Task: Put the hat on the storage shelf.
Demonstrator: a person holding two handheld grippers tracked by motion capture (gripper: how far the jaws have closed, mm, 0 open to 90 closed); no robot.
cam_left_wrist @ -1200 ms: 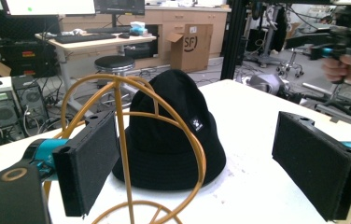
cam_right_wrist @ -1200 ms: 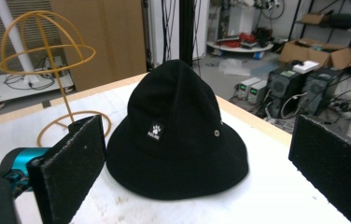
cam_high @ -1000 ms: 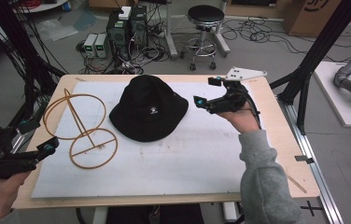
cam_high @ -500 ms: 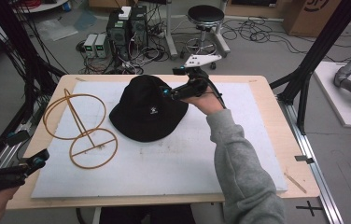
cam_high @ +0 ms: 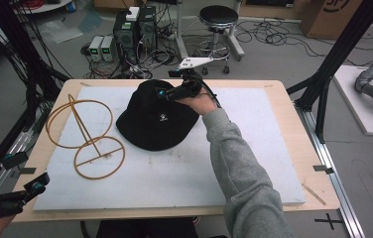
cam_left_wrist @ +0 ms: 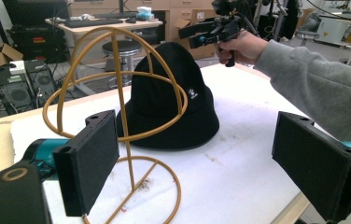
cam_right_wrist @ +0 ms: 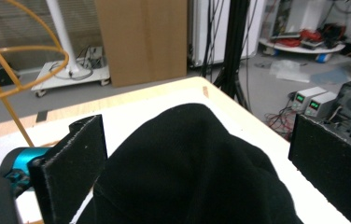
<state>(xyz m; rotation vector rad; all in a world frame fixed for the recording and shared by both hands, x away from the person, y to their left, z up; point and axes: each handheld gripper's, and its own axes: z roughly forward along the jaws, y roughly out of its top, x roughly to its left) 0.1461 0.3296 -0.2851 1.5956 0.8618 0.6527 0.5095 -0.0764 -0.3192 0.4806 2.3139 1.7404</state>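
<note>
While my right tongs hang open over the black hat, its crown sits directly below them; left tongs open, well apart.

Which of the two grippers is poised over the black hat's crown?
The right gripper, held by the grey-sleeved arm, with open jaws straddling the black hat. The left gripper sits at the table's near left corner.
</note>
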